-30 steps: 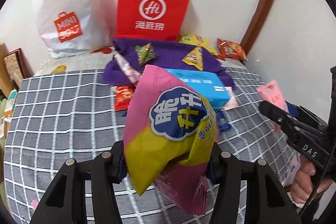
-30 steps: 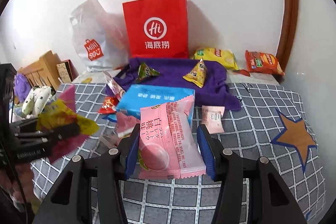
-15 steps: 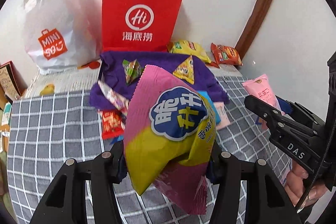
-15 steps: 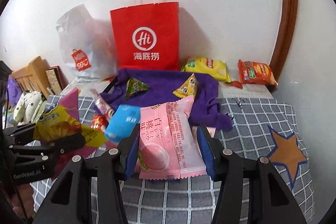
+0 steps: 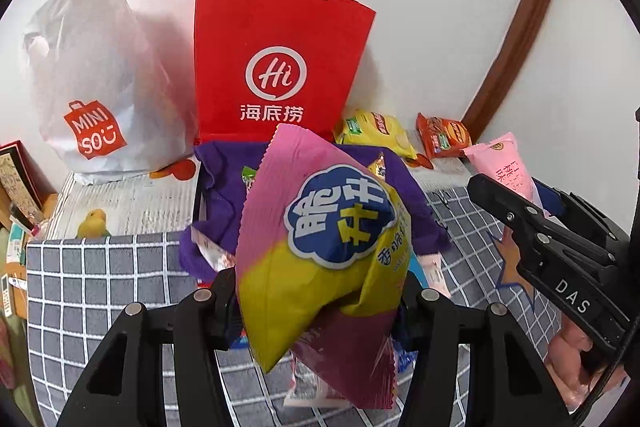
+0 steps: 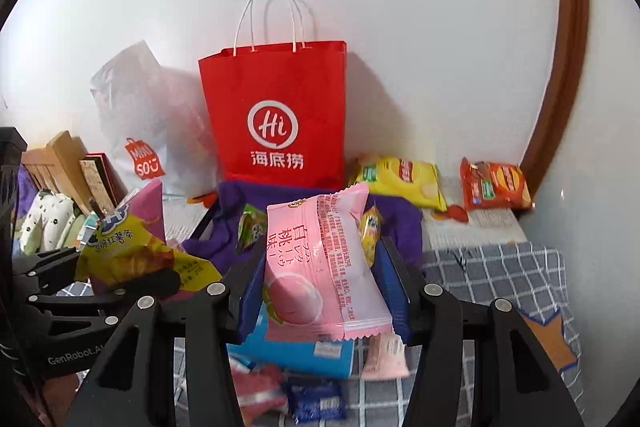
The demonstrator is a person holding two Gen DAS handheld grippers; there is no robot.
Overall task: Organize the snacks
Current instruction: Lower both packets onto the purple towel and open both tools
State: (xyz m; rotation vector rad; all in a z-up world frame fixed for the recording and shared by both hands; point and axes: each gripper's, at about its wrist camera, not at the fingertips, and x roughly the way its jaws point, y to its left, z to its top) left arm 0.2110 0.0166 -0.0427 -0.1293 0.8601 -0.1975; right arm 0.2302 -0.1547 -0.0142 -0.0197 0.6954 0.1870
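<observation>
Pink and yellow foil fills the left wrist view: the left gripper (image 5: 320, 301) is clamped partway closed on a puffy snack bag (image 5: 320, 247), its pads pressing both sides of the lower half so that the bag stands tilted above the grey checked cloth (image 5: 100, 279). In the right wrist view the right gripper (image 6: 320, 291) is likewise partly closed, its blue pads squeezing a pink peach-printed packet (image 6: 320, 267) held upright off the surface. Each gripper shows at the edge of the other's view, so the two held snacks sit side by side, apart from each other.

Beyond them a red paper bag (image 5: 280, 67) with white handles stands upright against the white wall, and a white plastic bag (image 5: 88, 99) slumps just beside it. A purple cloth (image 6: 400, 219) lies in front of the red bag, with a green triangular packet (image 6: 250, 227) and a yellow one (image 6: 370, 227) resting on it. A yellow crisp bag (image 6: 404, 179) and an orange snack bag (image 6: 496, 187) lie near the wall, well apart from the grippers. A blue box (image 6: 296, 351), a small dark blue packet (image 6: 316, 403) and a pale pink sachet (image 6: 386, 355) lie on the checked cloth below the right gripper.
</observation>
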